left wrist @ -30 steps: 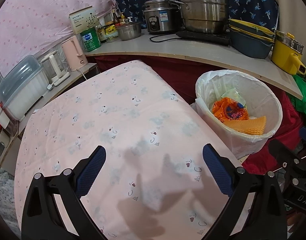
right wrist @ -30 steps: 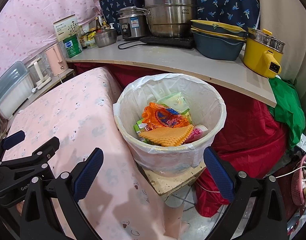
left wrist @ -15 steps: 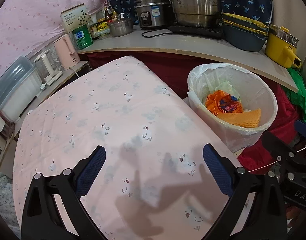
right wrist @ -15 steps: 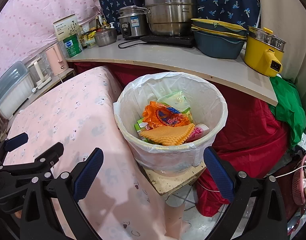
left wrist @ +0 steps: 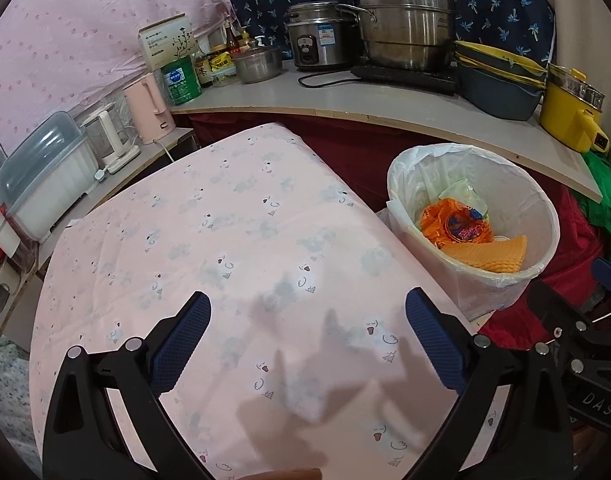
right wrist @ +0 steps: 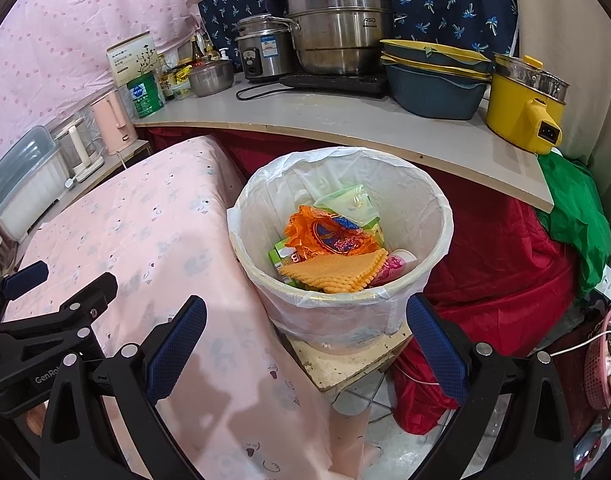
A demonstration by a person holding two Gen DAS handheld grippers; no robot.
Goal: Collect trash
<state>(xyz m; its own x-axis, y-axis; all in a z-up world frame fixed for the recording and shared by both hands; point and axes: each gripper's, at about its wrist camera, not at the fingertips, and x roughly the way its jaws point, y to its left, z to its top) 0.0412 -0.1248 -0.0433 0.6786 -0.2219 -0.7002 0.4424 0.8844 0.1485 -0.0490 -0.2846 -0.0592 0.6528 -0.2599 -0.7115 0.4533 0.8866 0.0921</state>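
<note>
"ASD" on the steel stockpot (right wrist: 337, 28), "DAS" on the right claw's body (left wrist: 597, 404), "GenRo" on the left claw's body (right wrist: 45, 378)

White-lined bin (right wrist: 433, 216) upright beside pink table — orange wrapper (right wrist: 329, 232), yellow waffle cloth (right wrist: 337, 272) on top.

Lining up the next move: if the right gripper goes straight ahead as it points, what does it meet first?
Probably the lined trash bin: the open right gripper frames its near wall between the fingers. Depth is unclear.
</note>
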